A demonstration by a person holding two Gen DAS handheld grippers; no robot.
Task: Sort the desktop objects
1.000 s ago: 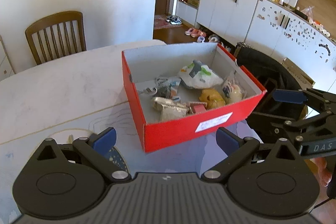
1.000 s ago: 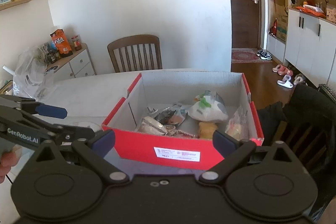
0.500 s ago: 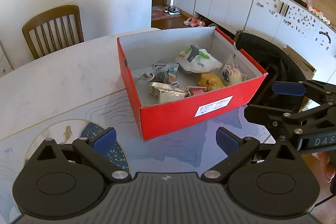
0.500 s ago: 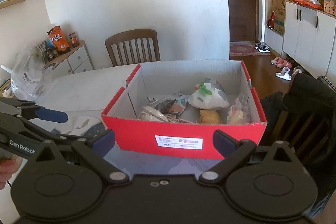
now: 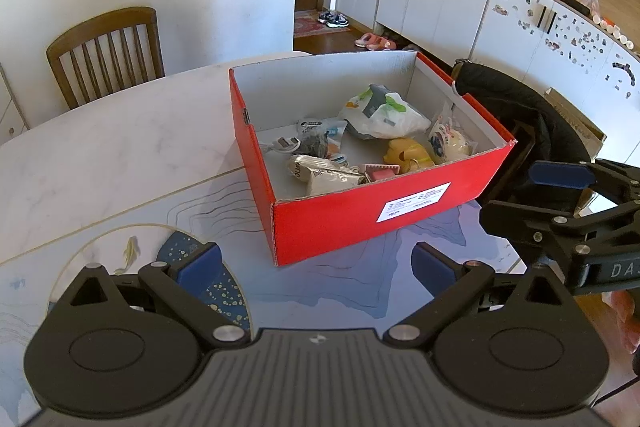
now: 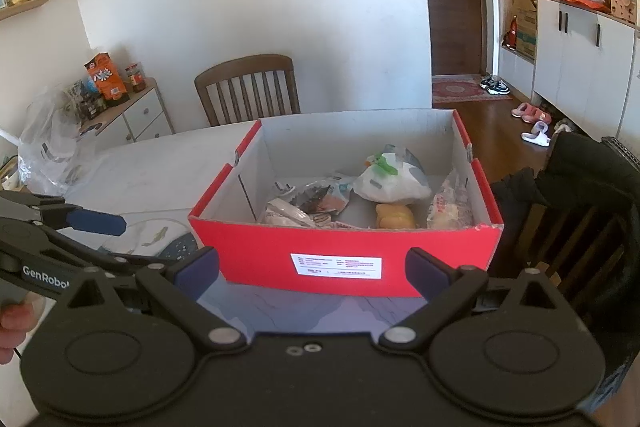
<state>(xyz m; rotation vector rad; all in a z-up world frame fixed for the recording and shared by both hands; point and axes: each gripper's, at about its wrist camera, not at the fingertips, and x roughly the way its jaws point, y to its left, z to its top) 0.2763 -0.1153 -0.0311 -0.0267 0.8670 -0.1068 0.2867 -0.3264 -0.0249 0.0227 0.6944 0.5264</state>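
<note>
Left wrist: left gripper (image 5: 314,269) level, jaws spread, facing red box (image 5: 360,215).

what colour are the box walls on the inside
Pale grey-white inside the red box, clearest in the left wrist view.

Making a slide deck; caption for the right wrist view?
Both open tools face a red box of small packaged items on the table.

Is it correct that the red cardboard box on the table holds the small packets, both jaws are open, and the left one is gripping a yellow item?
Not quite. The left gripper grips nothing: its jaws are open and empty, short of the red cardboard box, as the left wrist view shows. The yellow item lies inside the box among the packets. The right gripper is open as well.
</note>
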